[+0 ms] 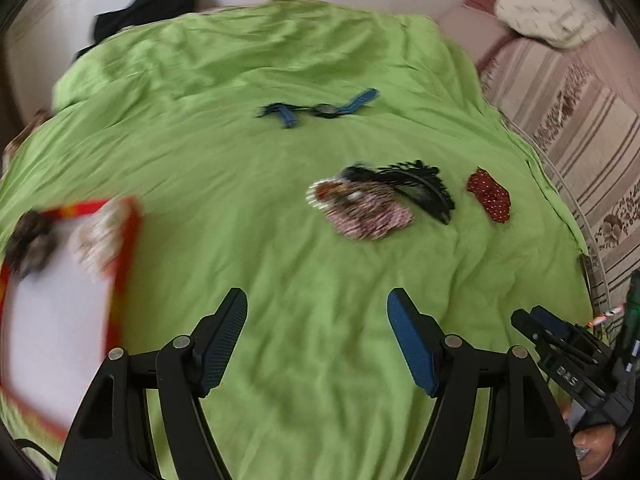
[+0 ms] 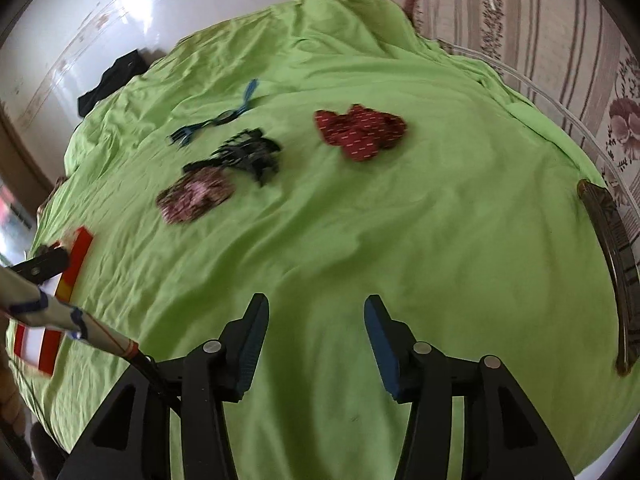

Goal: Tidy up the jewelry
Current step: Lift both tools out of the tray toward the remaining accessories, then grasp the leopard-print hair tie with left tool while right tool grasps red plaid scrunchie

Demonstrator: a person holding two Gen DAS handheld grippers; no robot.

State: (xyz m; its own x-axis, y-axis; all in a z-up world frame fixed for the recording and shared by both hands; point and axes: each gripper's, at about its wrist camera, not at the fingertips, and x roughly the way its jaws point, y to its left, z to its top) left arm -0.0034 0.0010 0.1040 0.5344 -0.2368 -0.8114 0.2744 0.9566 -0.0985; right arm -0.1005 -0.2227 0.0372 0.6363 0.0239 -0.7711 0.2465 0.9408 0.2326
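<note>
Several accessories lie on a green sheet point(image 1: 280, 248). A red dotted scrunchie point(image 1: 489, 194) point(image 2: 360, 131), a black comb clip point(image 1: 420, 188) point(image 2: 248, 154), a pink patterned scrunchie point(image 1: 368, 212) point(image 2: 194, 196) and a blue strap piece point(image 1: 320, 110) point(image 2: 218, 118) are spread out ahead. A red-rimmed white tray point(image 1: 52, 300) point(image 2: 74, 276) at the left holds a dark item point(image 1: 30, 246) and a pale one point(image 1: 100, 236). My left gripper point(image 1: 316, 340) is open and empty above the sheet. My right gripper point(image 2: 316, 340) is open and empty too.
A patterned striped rug point(image 1: 572, 128) point(image 2: 540, 20) lies to the right. A dark cloth point(image 1: 144, 8) point(image 2: 110, 80) lies on the floor beyond the sheet. A dark curved band point(image 2: 616, 264) sits at the sheet's right edge. A pale cushion point(image 1: 548, 12) is at the far right.
</note>
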